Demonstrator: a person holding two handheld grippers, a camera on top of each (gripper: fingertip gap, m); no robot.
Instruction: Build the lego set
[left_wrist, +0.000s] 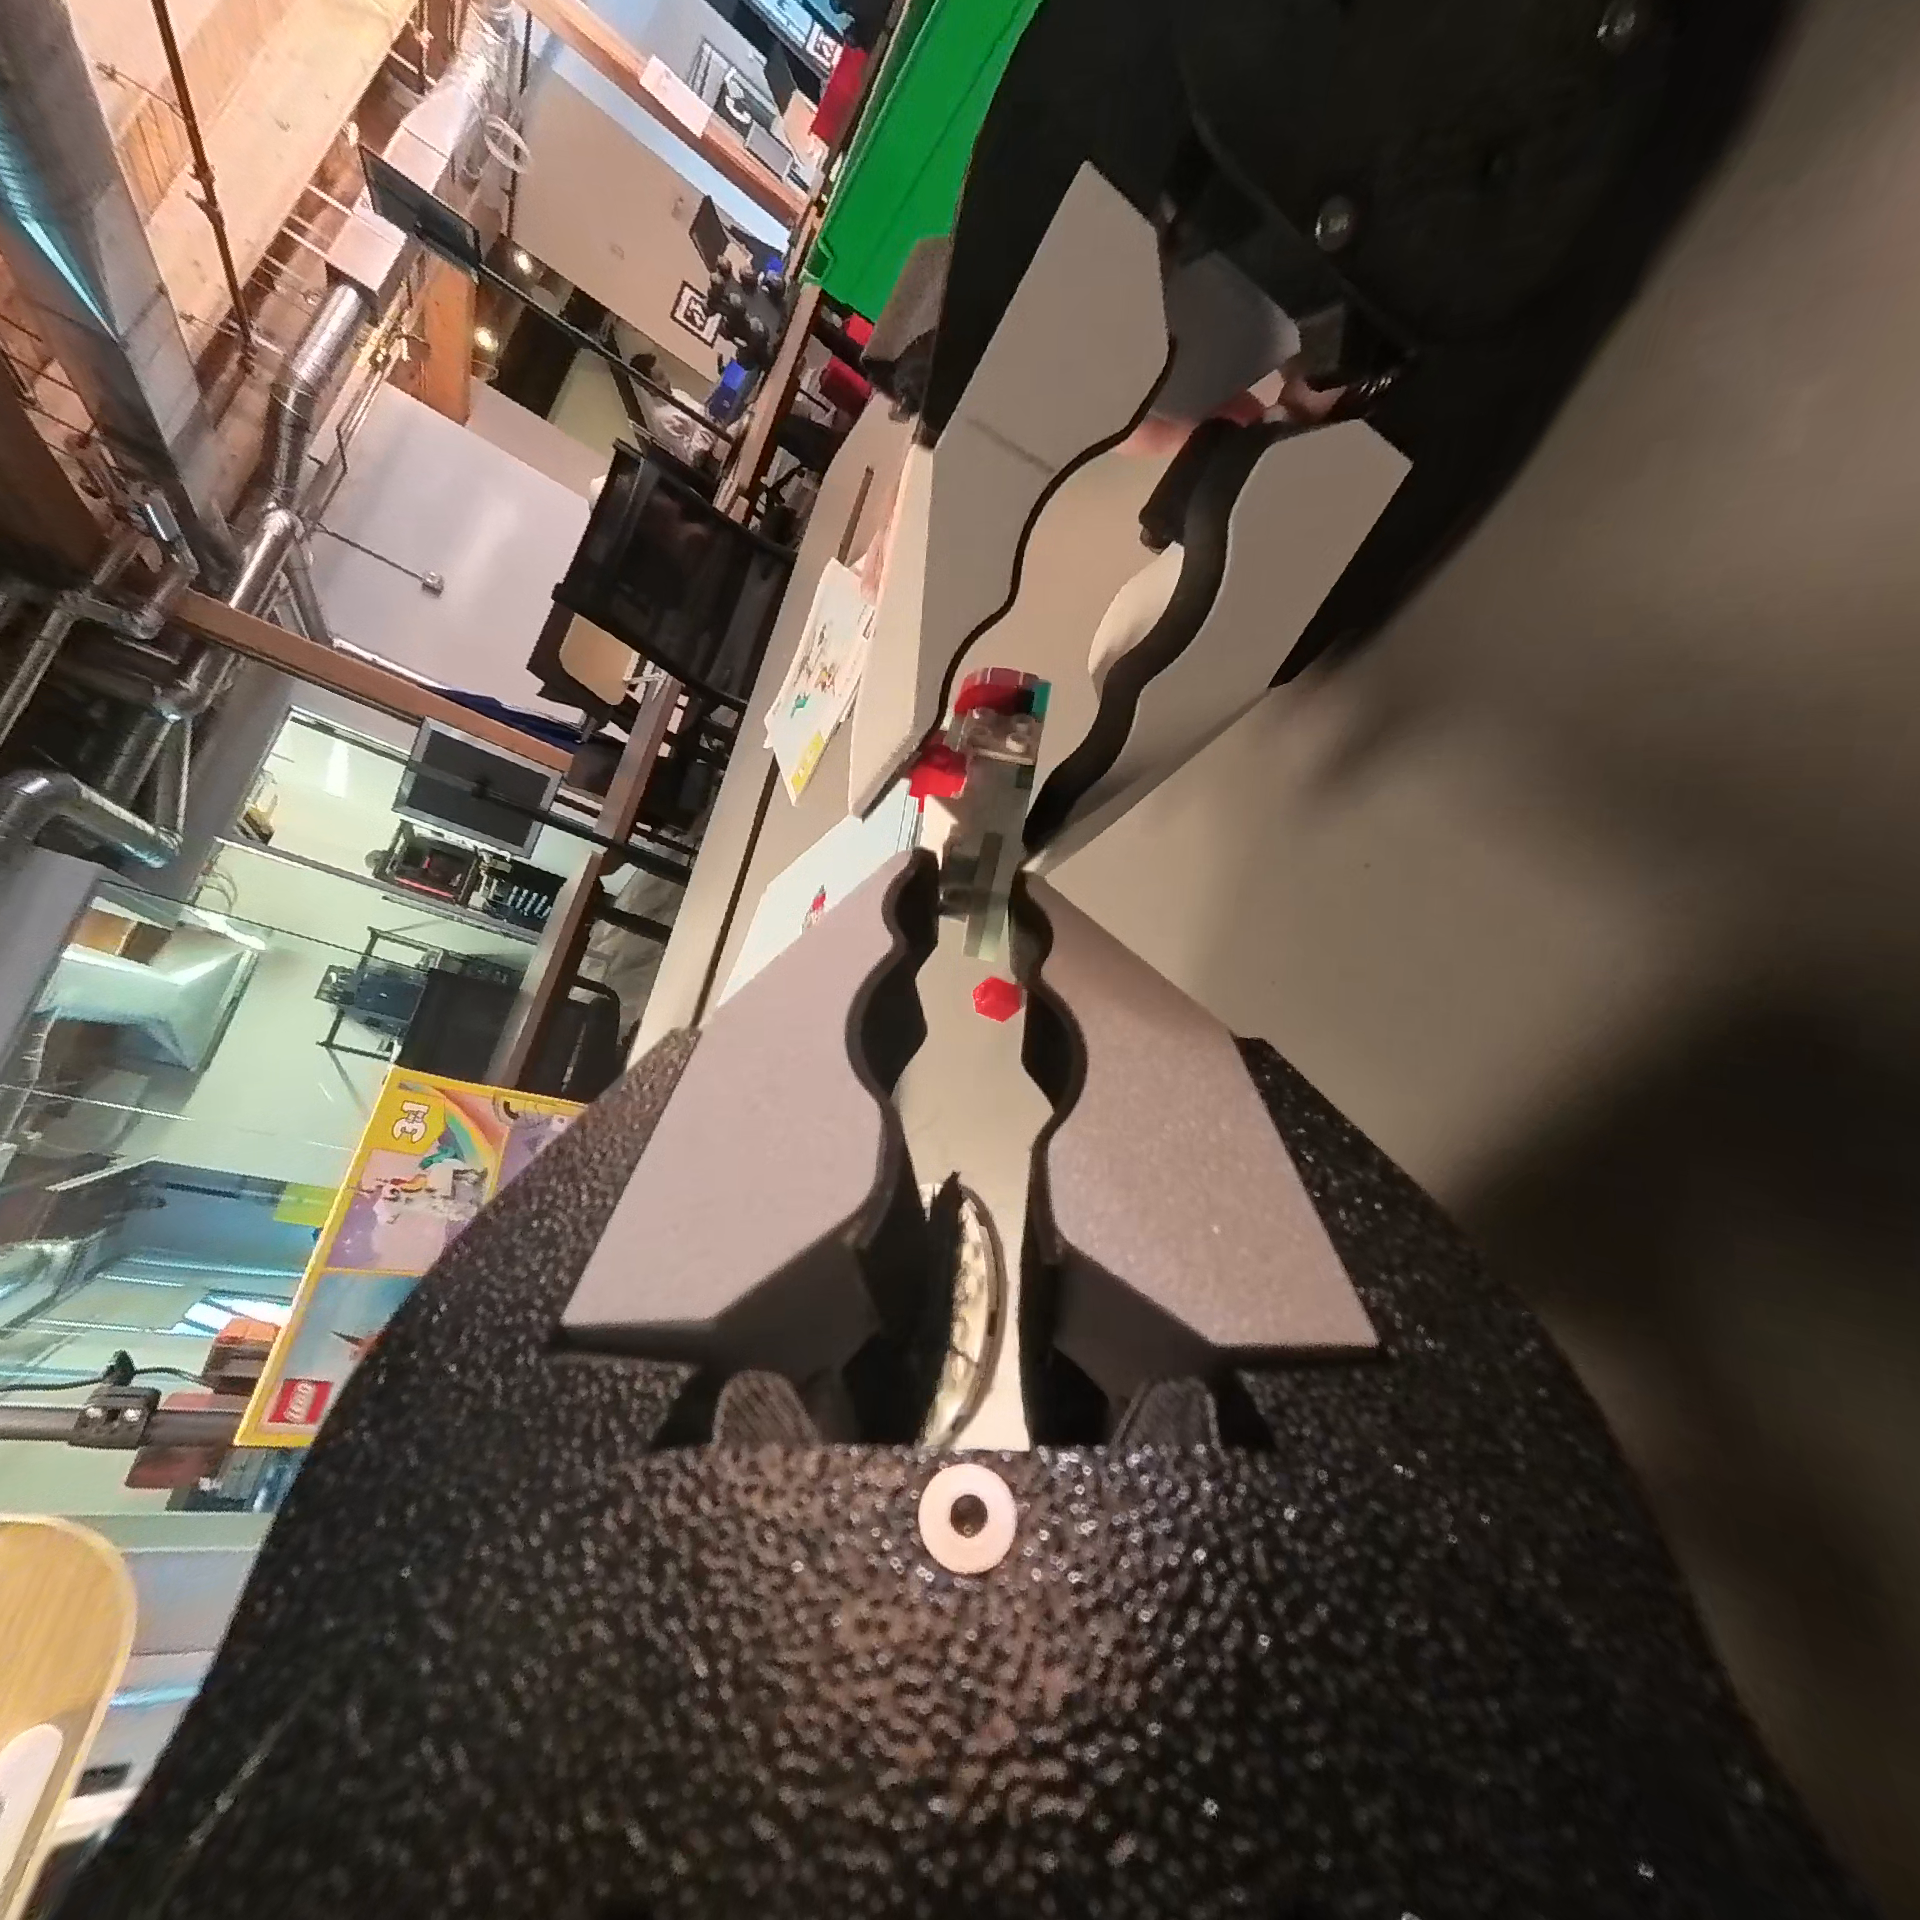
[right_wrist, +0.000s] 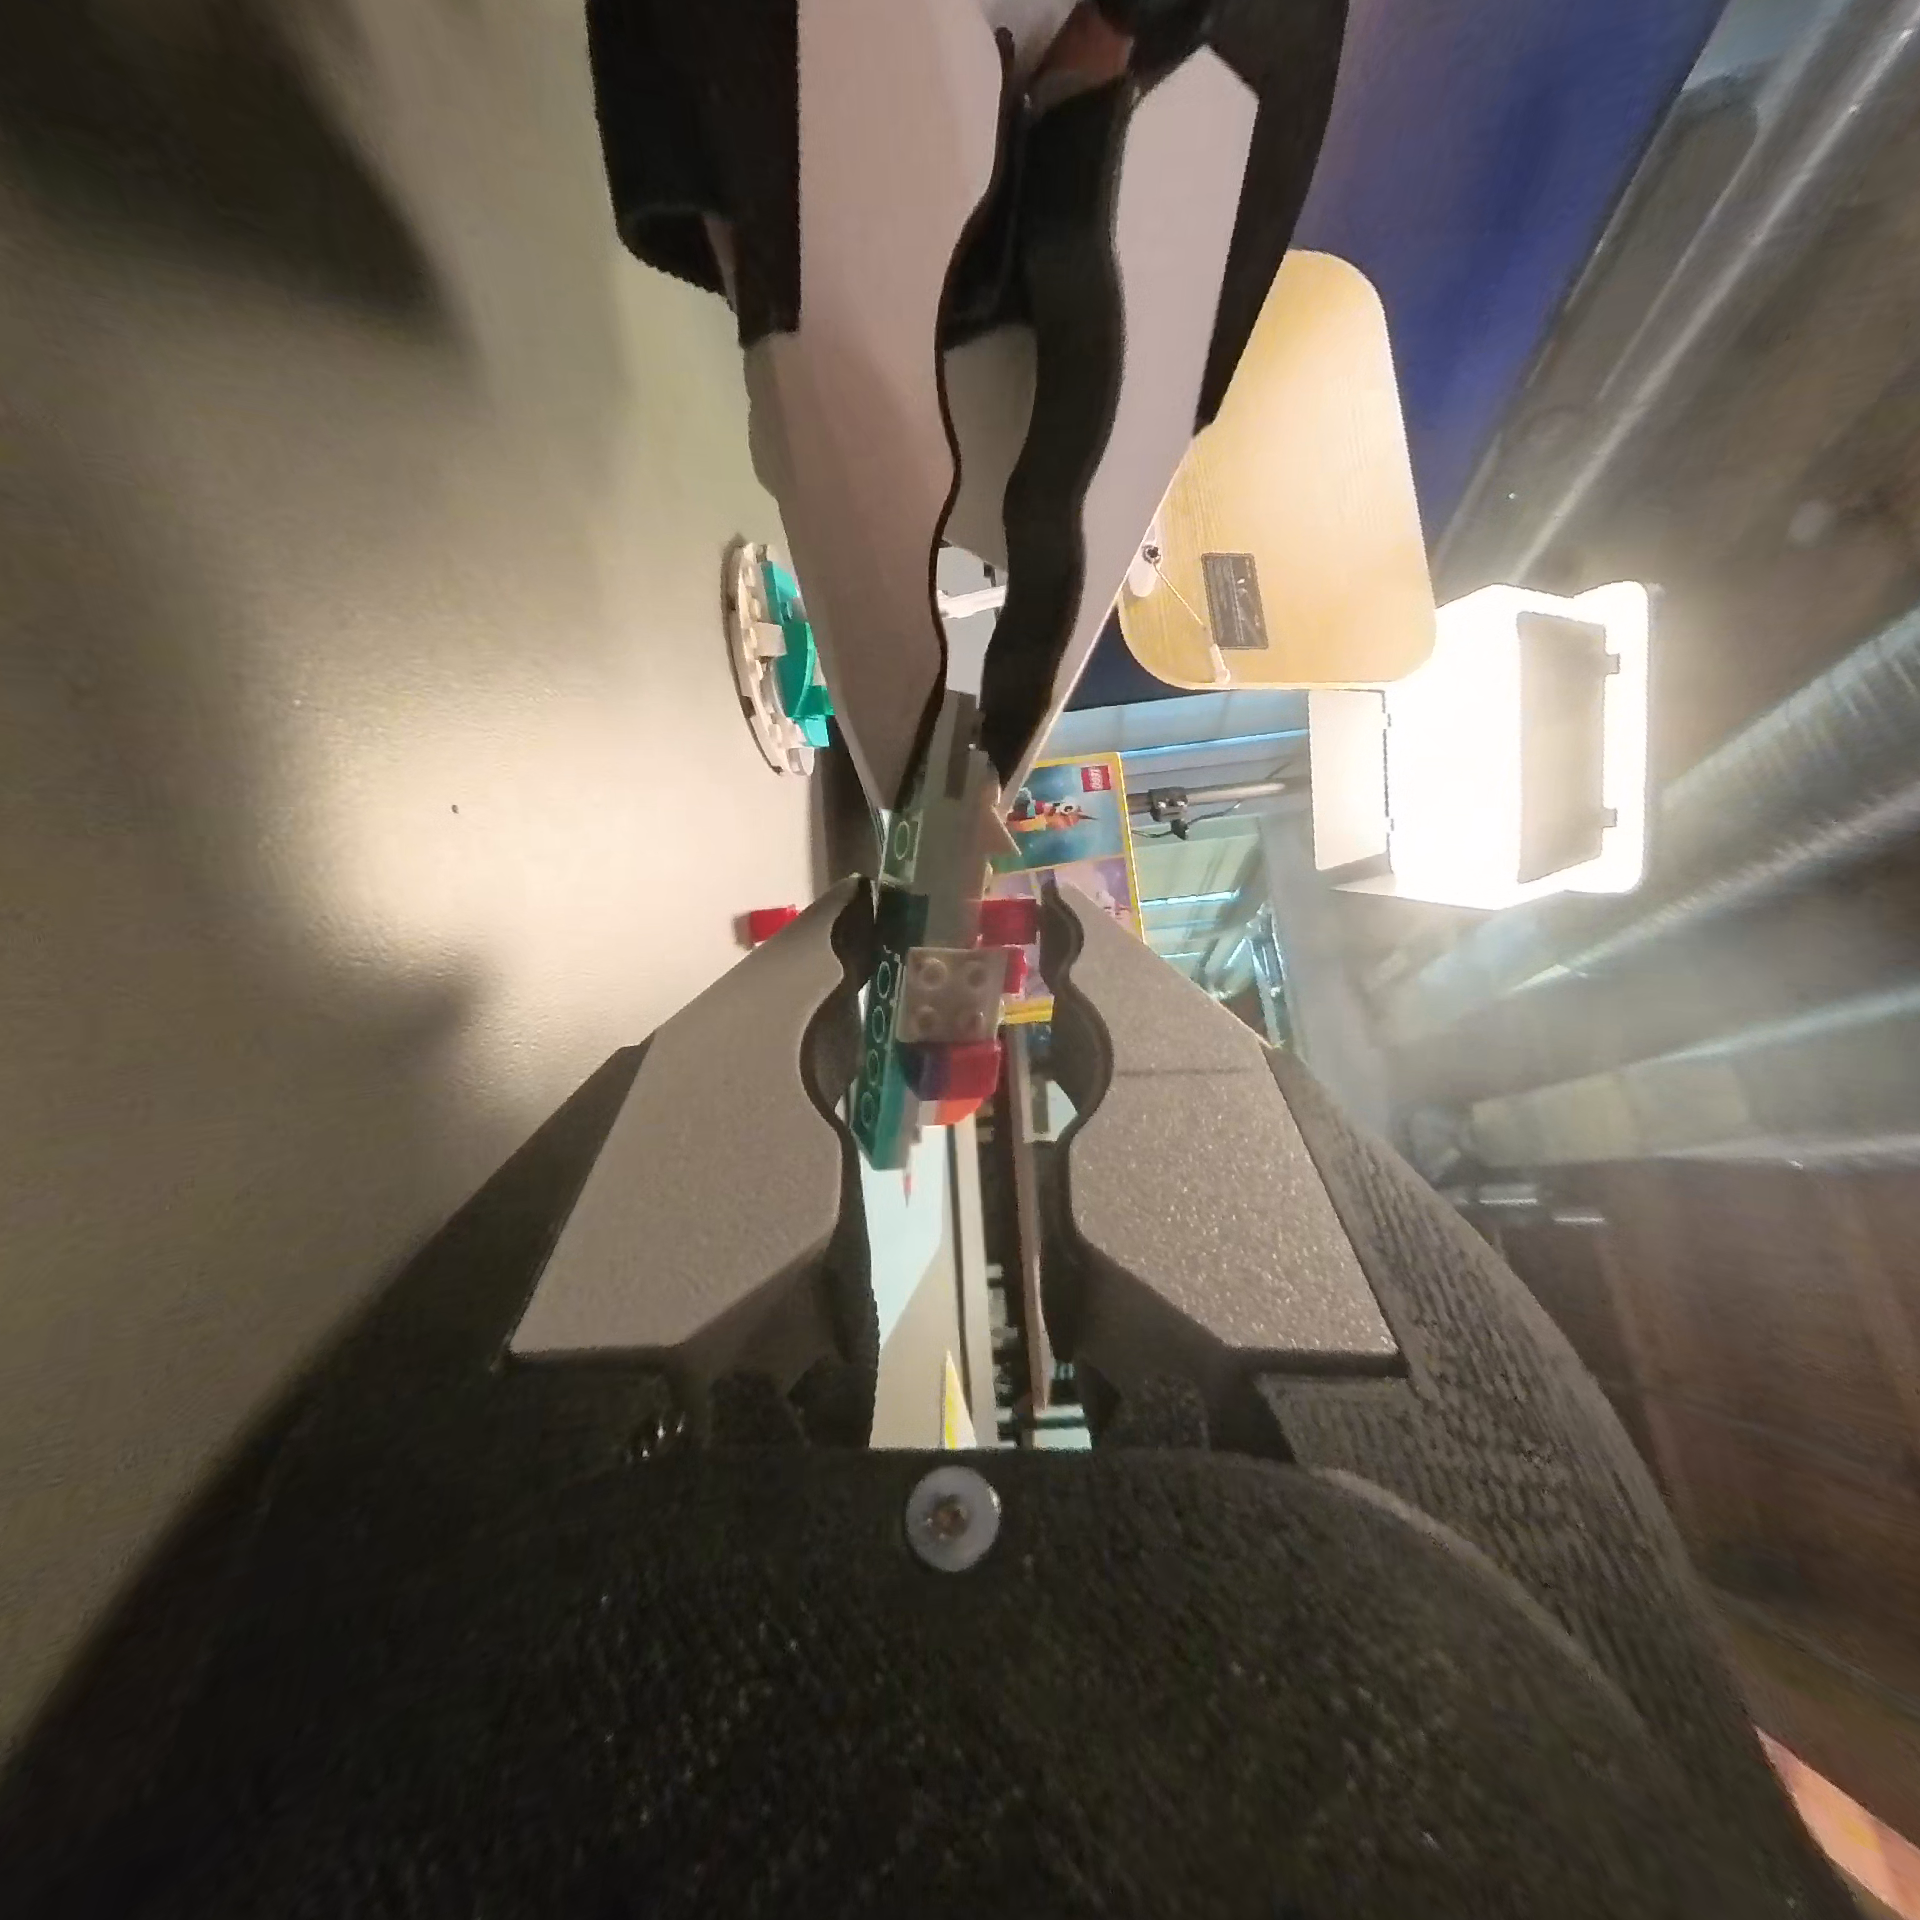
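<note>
Both tools meet tip to tip above the table (right_wrist: 260, 727): the left tool (left_wrist: 977, 883) and right tool (right_wrist: 951, 904) each clamp the grey, teal and red lego assembly (right_wrist: 940, 997). A round white-and-teal lego piece (right_wrist: 774, 665) lies nearby.

Small lego assembly (right_wrist: 940, 997) of teal plate, grey plates and red bricks, held tilted above the table; round white-and-teal lego base (right_wrist: 774, 665) at 10 o'clock.
</note>
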